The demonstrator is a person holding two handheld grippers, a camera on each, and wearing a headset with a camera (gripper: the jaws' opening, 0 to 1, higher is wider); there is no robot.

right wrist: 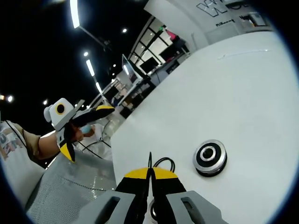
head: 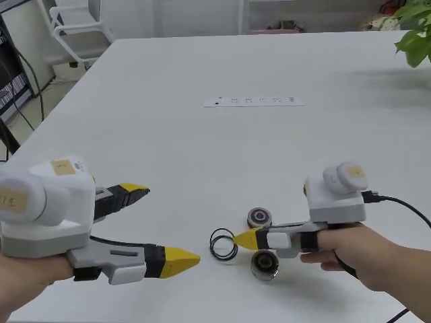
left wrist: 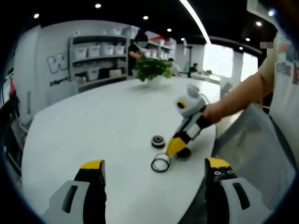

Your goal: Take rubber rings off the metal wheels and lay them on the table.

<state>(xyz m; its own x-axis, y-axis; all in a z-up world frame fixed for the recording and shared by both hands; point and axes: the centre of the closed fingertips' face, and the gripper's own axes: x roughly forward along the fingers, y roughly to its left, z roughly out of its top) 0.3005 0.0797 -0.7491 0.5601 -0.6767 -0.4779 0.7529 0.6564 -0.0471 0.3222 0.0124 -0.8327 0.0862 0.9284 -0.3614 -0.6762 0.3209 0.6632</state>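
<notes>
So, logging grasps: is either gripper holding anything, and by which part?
Nothing in the open left gripper. The right gripper is shut beside the thin black rubber rings; a dark sliver between its tips may be a ring's edge, cannot tell.

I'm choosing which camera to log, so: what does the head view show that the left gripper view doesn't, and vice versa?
The head view adds a white strip far out on the table. The left gripper view adds shelves of bins and a person beside them. Both share the plant, the shut right tongs, two metal wheels and the rubber rings at the tongs' tip.
</notes>
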